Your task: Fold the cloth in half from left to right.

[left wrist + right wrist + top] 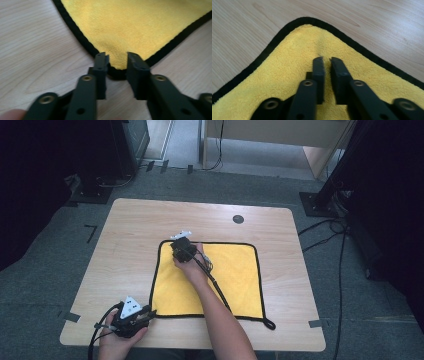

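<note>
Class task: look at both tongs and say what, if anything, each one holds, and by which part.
Neither pair clearly holds anything. The left tongs are open astride the near-left corner of the yellow cloth. The right tongs, nearly closed, rest on its far-left corner; a pinch cannot be told.

Setting. A light wooden table (150, 220) with rounded corners stands on grey carpet (60, 270); a round dark grommet (238, 219) sits near its far edge. Tape marks (90, 231) lie on the floor at left. Black stand bases (92, 195) flank the far corners, cables (340, 270) trail at right, and pale wooden furniture (280, 135) stands beyond.
</note>
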A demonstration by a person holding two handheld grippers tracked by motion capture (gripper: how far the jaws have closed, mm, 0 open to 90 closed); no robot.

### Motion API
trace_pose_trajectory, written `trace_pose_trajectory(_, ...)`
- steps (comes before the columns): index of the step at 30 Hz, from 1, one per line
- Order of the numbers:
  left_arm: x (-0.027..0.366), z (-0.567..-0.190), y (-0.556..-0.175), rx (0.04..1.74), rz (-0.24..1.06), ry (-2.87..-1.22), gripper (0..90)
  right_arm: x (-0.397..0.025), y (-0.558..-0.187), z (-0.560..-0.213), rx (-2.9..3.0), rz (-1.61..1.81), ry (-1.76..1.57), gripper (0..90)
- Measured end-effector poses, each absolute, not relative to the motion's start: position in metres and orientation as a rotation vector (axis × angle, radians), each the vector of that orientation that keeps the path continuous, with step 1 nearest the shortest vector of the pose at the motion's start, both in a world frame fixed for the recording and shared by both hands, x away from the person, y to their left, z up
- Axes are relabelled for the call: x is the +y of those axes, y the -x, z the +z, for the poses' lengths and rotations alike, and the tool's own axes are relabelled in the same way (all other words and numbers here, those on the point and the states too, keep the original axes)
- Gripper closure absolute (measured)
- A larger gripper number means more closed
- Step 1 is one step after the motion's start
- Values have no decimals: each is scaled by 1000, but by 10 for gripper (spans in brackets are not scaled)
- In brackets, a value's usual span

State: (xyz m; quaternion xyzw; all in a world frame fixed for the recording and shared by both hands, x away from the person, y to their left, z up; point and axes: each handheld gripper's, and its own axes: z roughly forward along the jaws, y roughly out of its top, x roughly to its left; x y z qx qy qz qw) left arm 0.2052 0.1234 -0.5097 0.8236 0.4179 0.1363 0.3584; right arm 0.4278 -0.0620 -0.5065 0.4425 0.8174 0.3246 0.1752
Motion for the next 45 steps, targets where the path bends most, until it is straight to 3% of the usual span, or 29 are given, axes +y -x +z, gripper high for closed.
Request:
trace_pose_trajectory(2, 119, -507, -203, 1073, 384, -2119, 860, -65, -427, -503, 2323, 929, -1233, 884)
trace_pose_trajectory(4, 115, -501, -202, 1051, 341, -2067, 884, -73, -426, -498, 2309, 979, -1235, 886)
trace_pose_trajectory(11, 67, -470, -203, 900, 251, -1968, 895, -123, -418, -473, 2213, 1051, -1219, 886)
trace_pose_trajectory(20, -49, -447, -217, 695, 80, -1905, 892, -228, -406, -466, 2072, 1083, -1392, 867)
trace_pose_trajectory(21, -59, -449, -219, 675, 43, -1882, 860, -240, -406, -467, 2051, 1077, -1419, 836)
trace_pose_trajectory(23, -71, -455, -222, 670, -27, -1875, 610, -264, -405, -469, 1957, 1022, -1480, 706)
trace_pose_trajectory(24, -72, -458, -222, 663, -22, -1883, 537, -276, -404, -469, 1917, 1001, -1521, 699)
trace_pose_trajectory(26, -67, -464, -222, 667, -13, -1887, 479, -298, -401, -470, 1877, 1006, -1567, 653)
trace_pose_trajectory(32, -38, -487, -239, 842, 142, -1971, 494, -318, -390, -475, 1897, 1041, -1577, 576)
trace_pose_trajectory(39, -40, -509, -240, 864, 150, -2135, 473, -277, -386, -478, 2090, 1142, -1441, 367)
trace_pose_trajectory(43, -39, -512, -237, 850, 143, -2139, 462, -256, -384, -488, 2131, 904, -1355, 386)
trace_pose_trajectory(45, -38, -512, -237, 845, 124, -2136, 453, -257, -385, -494, 2148, 835, -1339, 448)
